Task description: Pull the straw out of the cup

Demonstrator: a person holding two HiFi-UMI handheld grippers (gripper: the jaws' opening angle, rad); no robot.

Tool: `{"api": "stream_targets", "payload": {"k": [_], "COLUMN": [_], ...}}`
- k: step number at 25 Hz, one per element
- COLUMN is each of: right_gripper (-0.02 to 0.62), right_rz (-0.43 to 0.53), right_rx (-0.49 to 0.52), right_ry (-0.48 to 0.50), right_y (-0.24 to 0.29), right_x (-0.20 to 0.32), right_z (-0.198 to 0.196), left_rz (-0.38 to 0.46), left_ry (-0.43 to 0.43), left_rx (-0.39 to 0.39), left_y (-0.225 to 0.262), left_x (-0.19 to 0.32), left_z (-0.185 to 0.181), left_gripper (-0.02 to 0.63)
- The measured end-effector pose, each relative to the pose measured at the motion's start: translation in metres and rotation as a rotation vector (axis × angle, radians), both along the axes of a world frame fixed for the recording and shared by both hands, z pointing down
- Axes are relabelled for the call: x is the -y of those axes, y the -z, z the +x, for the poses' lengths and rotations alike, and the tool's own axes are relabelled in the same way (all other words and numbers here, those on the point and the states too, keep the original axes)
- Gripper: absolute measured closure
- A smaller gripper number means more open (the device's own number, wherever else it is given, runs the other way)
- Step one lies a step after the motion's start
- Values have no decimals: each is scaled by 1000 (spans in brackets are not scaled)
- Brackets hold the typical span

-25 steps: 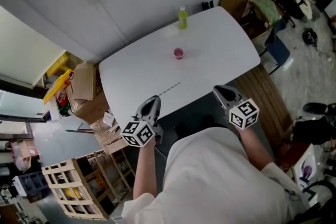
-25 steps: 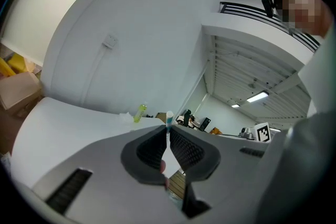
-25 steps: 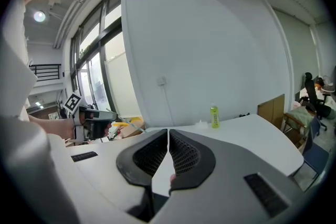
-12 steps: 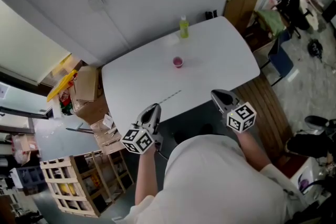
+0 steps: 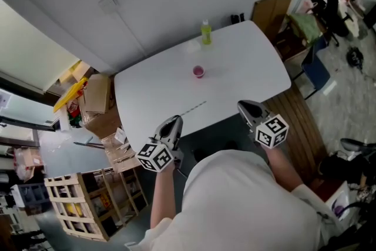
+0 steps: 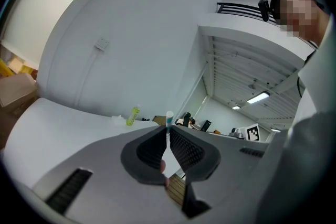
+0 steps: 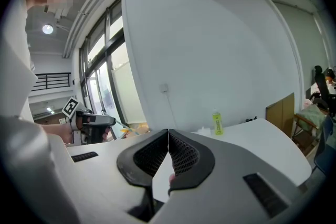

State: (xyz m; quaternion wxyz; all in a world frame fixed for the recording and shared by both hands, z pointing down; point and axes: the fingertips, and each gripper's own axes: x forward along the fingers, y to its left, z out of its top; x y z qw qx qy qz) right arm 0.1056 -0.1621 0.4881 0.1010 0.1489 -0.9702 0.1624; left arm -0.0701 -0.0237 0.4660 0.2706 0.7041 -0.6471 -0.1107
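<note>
Left gripper [image 6: 168, 132] is pinched on the straw [image 5: 192, 108]. The straw pokes off its tips toward the upper right of the head view, aimed roughly at the pink cup [image 5: 199, 71] mid-table, well apart from it. Right gripper [image 7: 168, 134] is closed and empty. The straw's so thin that its pinched end is hard to make out.

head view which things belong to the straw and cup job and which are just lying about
Job: straw, gripped by the left gripper; pink cup; white table.
Lying about: green bottle, cardboard box, wooden crate.
</note>
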Motion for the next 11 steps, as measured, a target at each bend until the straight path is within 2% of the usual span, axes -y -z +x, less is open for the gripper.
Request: {"api": "stream_targets", "payload": {"k": [11], "right_gripper": [560], "right_rz": [9], "right_rx": [21], "right_ry": [12], "right_y": [11], "right_x": [4], "right_z": [1], "left_rz": [-1], "left_ry": [2], "left_rx": [9], "left_y": [5], "left_x": [2], "left_z": [4], "left_gripper": [583]}}
